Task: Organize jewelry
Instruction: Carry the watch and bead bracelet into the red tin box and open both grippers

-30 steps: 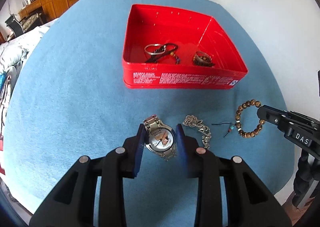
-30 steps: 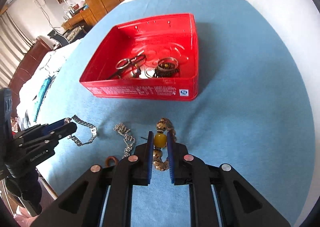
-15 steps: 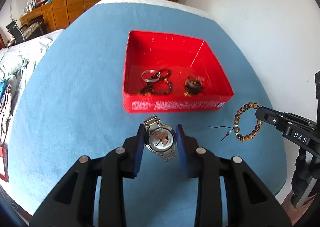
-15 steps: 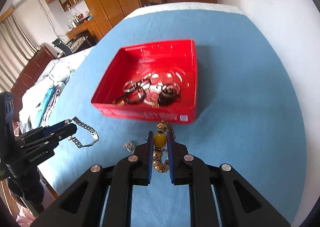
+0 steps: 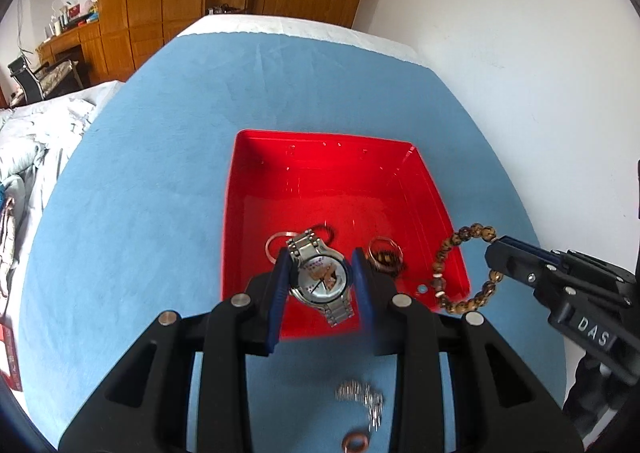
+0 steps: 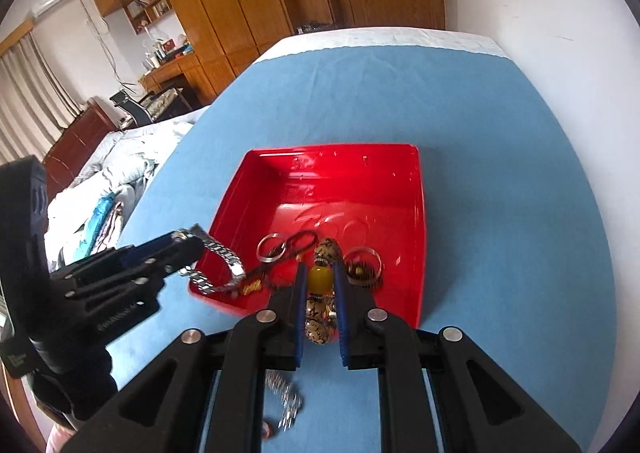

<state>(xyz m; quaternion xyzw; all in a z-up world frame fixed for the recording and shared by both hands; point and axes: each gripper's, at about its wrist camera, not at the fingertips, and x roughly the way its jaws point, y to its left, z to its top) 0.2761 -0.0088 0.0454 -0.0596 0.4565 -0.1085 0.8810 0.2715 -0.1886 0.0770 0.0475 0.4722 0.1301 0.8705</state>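
Note:
My left gripper (image 5: 320, 269) is shut on a silver wristwatch (image 5: 320, 279) and holds it above the near part of the red tin box (image 5: 332, 169). My right gripper (image 6: 320, 273) is shut on a brown bead bracelet (image 6: 320, 307) with a yellow bead, held over the box's near edge (image 6: 416, 213). The bracelet also hangs from the right gripper in the left wrist view (image 5: 460, 265). The watch band shows in the right wrist view (image 6: 224, 269). Rings and bracelets (image 6: 280, 245) lie inside the box.
A silver chain (image 5: 362, 399) and a copper ring (image 5: 355, 443) lie on the blue cloth (image 5: 140, 173) below the grippers. A white wall stands at the right, a bed with bedding at the left, wooden cabinets behind.
Both grippers have risen and moved forward with their loads, from the cloth in front of the box to above its near part. The chain and ring stay behind on the cloth.

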